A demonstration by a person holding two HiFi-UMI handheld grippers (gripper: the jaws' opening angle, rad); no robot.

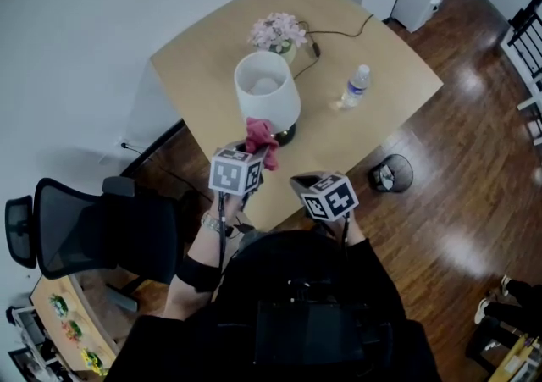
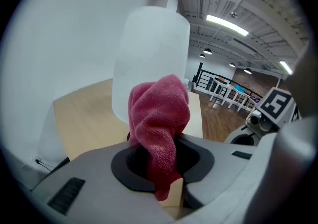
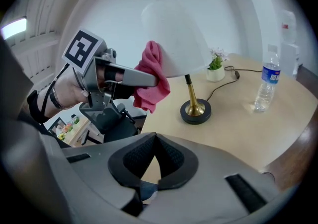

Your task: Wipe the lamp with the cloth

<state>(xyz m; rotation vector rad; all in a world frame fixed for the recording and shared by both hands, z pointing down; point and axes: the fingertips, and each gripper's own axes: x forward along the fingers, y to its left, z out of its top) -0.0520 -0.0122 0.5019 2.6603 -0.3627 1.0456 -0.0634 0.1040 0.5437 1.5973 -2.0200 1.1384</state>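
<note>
Left gripper [image 2: 161, 168], cloth [image 2: 159, 113] beside lamp [image 2: 149, 54]

On the tabletop [image 1: 381, 50] the lamp [image 1: 268, 92] stands near the front edge, with a potted plant [image 1: 278, 33] just behind it and a water bottle [image 1: 356, 86] to its right. The cloth [image 1: 261, 139], pinched in the left claw [image 1: 254, 152], is at the shade's near side. The right claw [image 1: 302, 179] is beside it. An office chair [image 1: 93, 232] stands to the left, and a waste bin [image 1: 390, 173] is on the floor to the right.
</note>
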